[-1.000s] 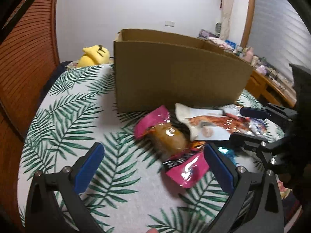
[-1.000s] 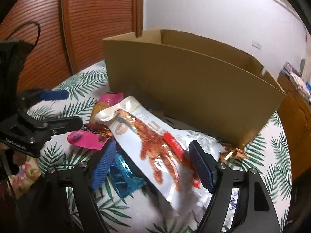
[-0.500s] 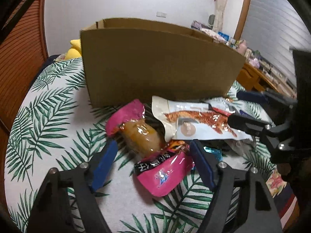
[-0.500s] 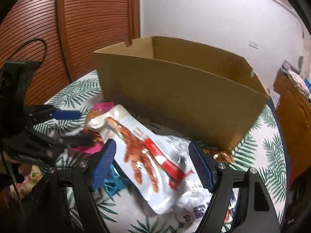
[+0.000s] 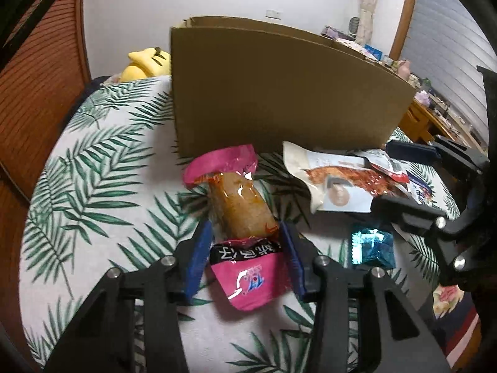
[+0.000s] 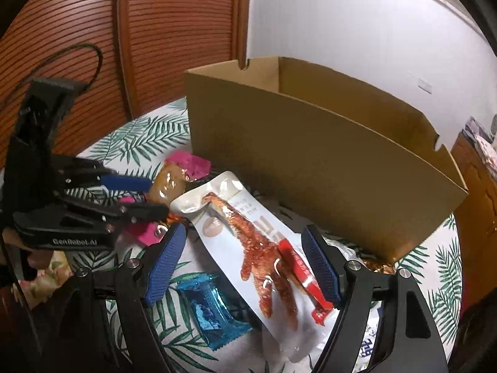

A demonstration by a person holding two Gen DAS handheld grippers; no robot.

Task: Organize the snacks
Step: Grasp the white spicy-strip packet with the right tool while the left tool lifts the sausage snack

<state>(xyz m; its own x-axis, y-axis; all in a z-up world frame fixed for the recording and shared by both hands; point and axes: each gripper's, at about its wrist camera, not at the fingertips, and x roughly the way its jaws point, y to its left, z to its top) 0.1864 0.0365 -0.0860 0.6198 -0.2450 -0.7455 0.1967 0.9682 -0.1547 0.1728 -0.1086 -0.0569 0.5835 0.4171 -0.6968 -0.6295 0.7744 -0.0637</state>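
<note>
A cardboard box (image 5: 289, 93) stands open-topped on the tabletop (image 5: 93, 171), which wears a cloth printed with green palm leaves, and the snacks all lie in front of the box's near wall. The pink packet (image 5: 242, 217) (clear in the middle, with a brown snack showing through) lies lengthwise with its far end almost at the foot of the box. The left tongs (image 5: 245, 248) straddle its near half and are closing, the blue pads just beside the wrapper's sides; whether they already press on it cannot be told. To the right of the pink packet, also in front of the box, lies a white packet (image 6: 248, 233) printed with a red chicken foot. The right tongs (image 6: 242, 261) stand wide open over this white packet, their pads clear of it on both sides. A small blue packet (image 6: 214, 307) lies nearer than the white one, farther from the box. A yellow plush toy (image 5: 146, 63) sits beyond the box's left corner.
</note>
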